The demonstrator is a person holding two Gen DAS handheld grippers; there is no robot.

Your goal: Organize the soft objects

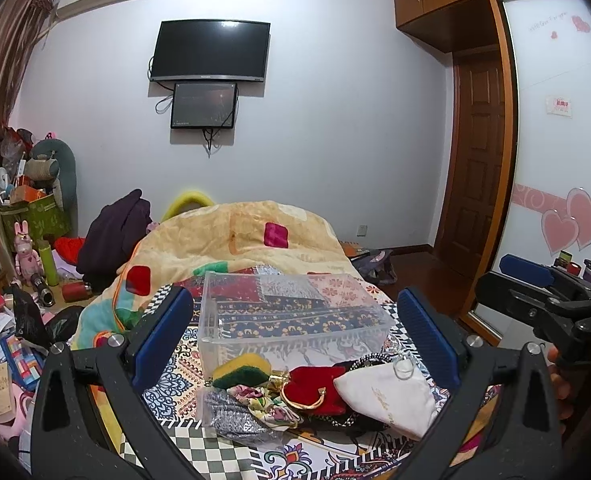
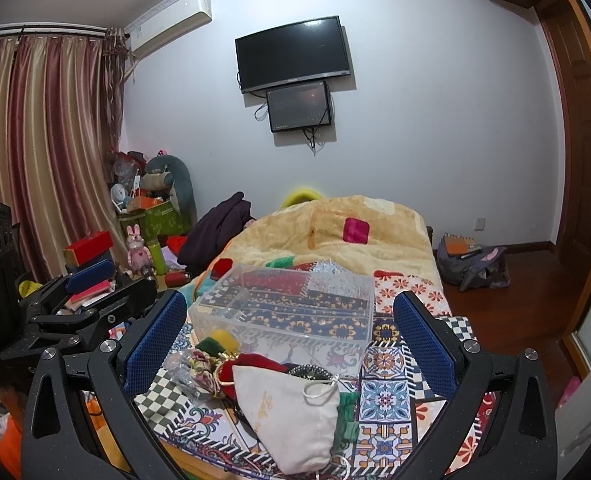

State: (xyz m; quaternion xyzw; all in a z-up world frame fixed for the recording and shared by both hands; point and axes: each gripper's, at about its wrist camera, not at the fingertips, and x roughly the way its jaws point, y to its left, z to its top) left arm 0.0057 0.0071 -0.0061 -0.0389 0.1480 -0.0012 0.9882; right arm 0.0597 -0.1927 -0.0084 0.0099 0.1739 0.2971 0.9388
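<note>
A clear plastic box point(image 1: 295, 312) point(image 2: 287, 308) stands empty on the patterned bedspread. In front of it lies a pile of soft things: a yellow-green sponge point(image 1: 241, 370) point(image 2: 217, 340), a floral cloth point(image 1: 263, 400), a silver mesh pouch point(image 1: 231, 412), a red pouch with gold trim point(image 1: 315, 388) and a white drawstring bag point(image 1: 391, 394) point(image 2: 291, 412). My left gripper point(image 1: 291, 336) is open and empty above the pile. My right gripper point(image 2: 287, 340) is open and empty, over the white bag; it also shows in the left wrist view point(image 1: 535, 280).
A rumpled yellow blanket point(image 1: 235, 236) lies on the bed behind the box. Clutter, boxes and plush toys point(image 1: 35, 240) fill the floor at the left. A backpack point(image 2: 475, 264) sits on the wooden floor right of the bed. A wardrobe point(image 1: 555, 120) stands at the right.
</note>
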